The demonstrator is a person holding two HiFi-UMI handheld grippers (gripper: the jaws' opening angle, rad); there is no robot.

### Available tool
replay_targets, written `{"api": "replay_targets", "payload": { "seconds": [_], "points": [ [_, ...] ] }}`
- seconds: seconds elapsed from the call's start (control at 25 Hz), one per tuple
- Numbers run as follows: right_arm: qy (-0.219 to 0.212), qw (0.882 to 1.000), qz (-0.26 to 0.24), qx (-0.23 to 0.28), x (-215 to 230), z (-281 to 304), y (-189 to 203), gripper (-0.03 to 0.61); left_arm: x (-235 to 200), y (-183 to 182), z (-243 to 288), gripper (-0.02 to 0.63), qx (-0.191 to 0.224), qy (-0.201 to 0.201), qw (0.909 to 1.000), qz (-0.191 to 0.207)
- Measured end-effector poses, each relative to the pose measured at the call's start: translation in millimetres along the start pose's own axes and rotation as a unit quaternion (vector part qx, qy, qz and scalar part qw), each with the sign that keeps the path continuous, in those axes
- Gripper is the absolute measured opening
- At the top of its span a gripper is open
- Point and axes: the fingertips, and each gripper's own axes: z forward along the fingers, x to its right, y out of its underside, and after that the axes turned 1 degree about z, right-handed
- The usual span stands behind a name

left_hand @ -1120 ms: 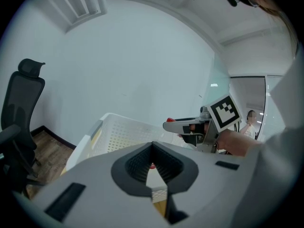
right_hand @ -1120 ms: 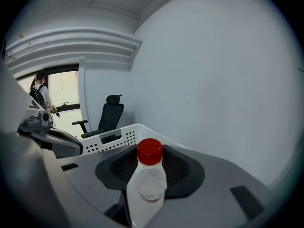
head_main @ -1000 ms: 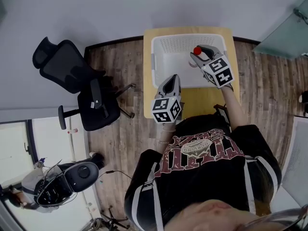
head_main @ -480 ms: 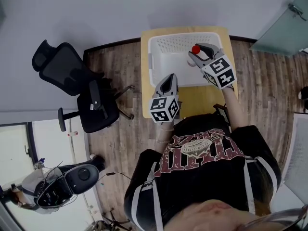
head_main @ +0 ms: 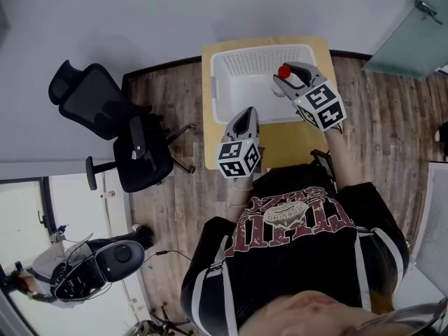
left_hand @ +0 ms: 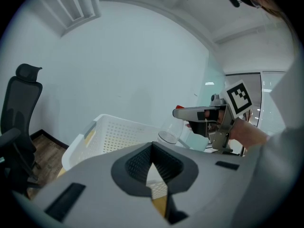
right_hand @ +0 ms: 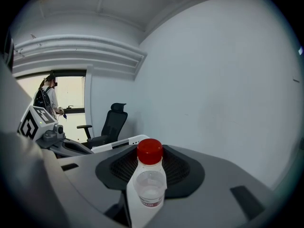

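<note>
My right gripper (head_main: 285,75) is shut on a clear plastic bottle with a red cap (head_main: 284,71), held over the right side of a white perforated basket (head_main: 217,89). In the right gripper view the bottle (right_hand: 149,179) stands upright between the jaws, cap up. From the left gripper view, the right gripper (left_hand: 190,113) hangs above the basket (left_hand: 109,132), the bottle's clear body (left_hand: 170,132) below it. My left gripper (head_main: 246,112) is shut on nothing, at the basket's near rim. Its jaws (left_hand: 154,179) point at the basket.
The basket sits on a small wooden table (head_main: 294,142) against a pale wall. A black office chair (head_main: 105,117) stands to the left on wood flooring. A dark wheeled machine (head_main: 98,261) is at lower left, a glass door (head_main: 413,26) at the right. A person (right_hand: 47,96) stands far off.
My right gripper has risen with the bottle, so the basket rim sits lower in its view. The left gripper has hardly moved.
</note>
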Motion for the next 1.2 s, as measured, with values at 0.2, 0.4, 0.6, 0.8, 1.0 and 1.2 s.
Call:
{"api": "replay_targets", "payload": {
  "seconds": [0.2, 0.4, 0.6, 0.8, 1.0, 1.2],
  "points": [
    [-0.005, 1.0, -0.005, 0.01, -4.7, -18.4, -2.7, 0.169, 14.8, 6.8, -6.1, 0.048, 0.002, -0.002, 1.0, -0.002],
    [-0.01, 1.0, -0.011, 0.012, -2.4, -40.9, -0.3, 0.169, 35.9, 12.1, -11.3, 0.048, 0.005, -0.007, 1.0, -0.005],
    [-0.016, 1.0, -0.017, 0.017, -2.7, -57.8, -5.1, 0.169, 48.7, 11.0, -18.9, 0.048, 0.014, -0.015, 0.9998, -0.008],
    [-0.021, 0.999, -0.023, 0.025, -4.1, -78.1, -9.9, 0.169, 64.1, 16.5, -24.2, 0.048, 0.016, -0.018, 0.9996, -0.012],
    [-0.024, 0.999, -0.025, 0.038, -3.6, -99.1, -16.9, 0.169, 79.2, 19.4, -25.8, 0.048, 0.016, -0.016, 0.9997, -0.01],
    [-0.024, 0.998, -0.03, 0.048, -4.4, -117.3, -23.8, 0.169, 94.8, 24.0, -27.0, 0.048, 0.012, -0.01, 0.9998, -0.008]
  ]
}}
